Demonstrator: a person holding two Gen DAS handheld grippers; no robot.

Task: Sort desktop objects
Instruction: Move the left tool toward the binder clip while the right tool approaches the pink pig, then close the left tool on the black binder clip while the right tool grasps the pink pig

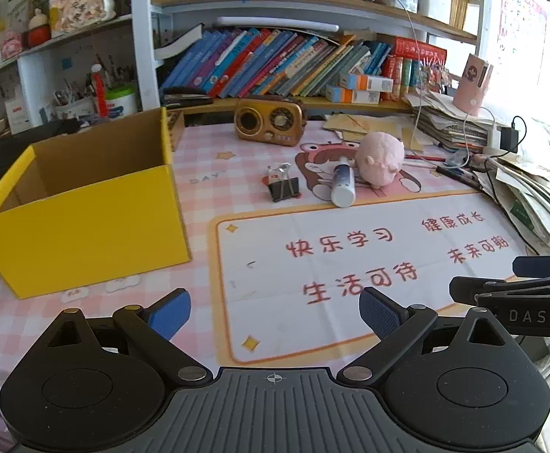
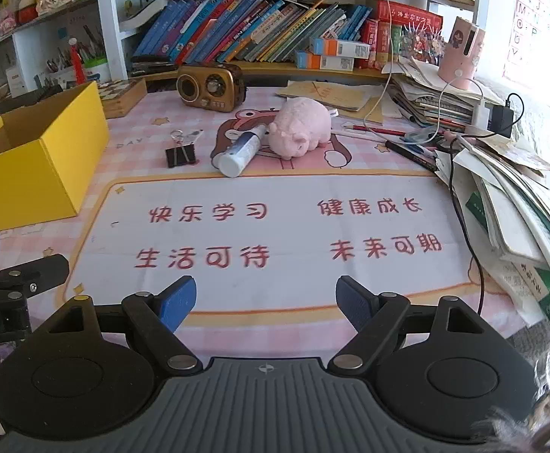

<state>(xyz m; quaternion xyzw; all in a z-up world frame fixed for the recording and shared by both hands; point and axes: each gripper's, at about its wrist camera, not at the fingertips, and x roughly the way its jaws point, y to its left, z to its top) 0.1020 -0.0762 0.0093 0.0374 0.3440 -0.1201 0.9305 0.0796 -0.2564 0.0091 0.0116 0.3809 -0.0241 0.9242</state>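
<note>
An open yellow cardboard box (image 1: 82,222) stands at the left of the desk; it also shows in the right wrist view (image 2: 37,166). A black binder clip (image 1: 283,188) (image 2: 179,155), a white-and-blue tube (image 1: 343,184) (image 2: 241,151) and a pink plush pig (image 1: 380,161) (image 2: 300,127) lie in the middle of the pink desk mat (image 1: 207,196) (image 2: 142,143), far ahead of both grippers. A small keyring tag (image 1: 275,174) lies behind the clip. My left gripper (image 1: 275,313) is open and empty. My right gripper (image 2: 266,302) is open and empty.
A gold retro radio (image 1: 269,120) (image 2: 211,87) stands at the back, under shelves of books. Stacks of papers and books (image 2: 509,196) with cables and pens crowd the right side. A pink holder (image 2: 460,53) stands on them. A wooden box (image 2: 122,96) sits behind the yellow box.
</note>
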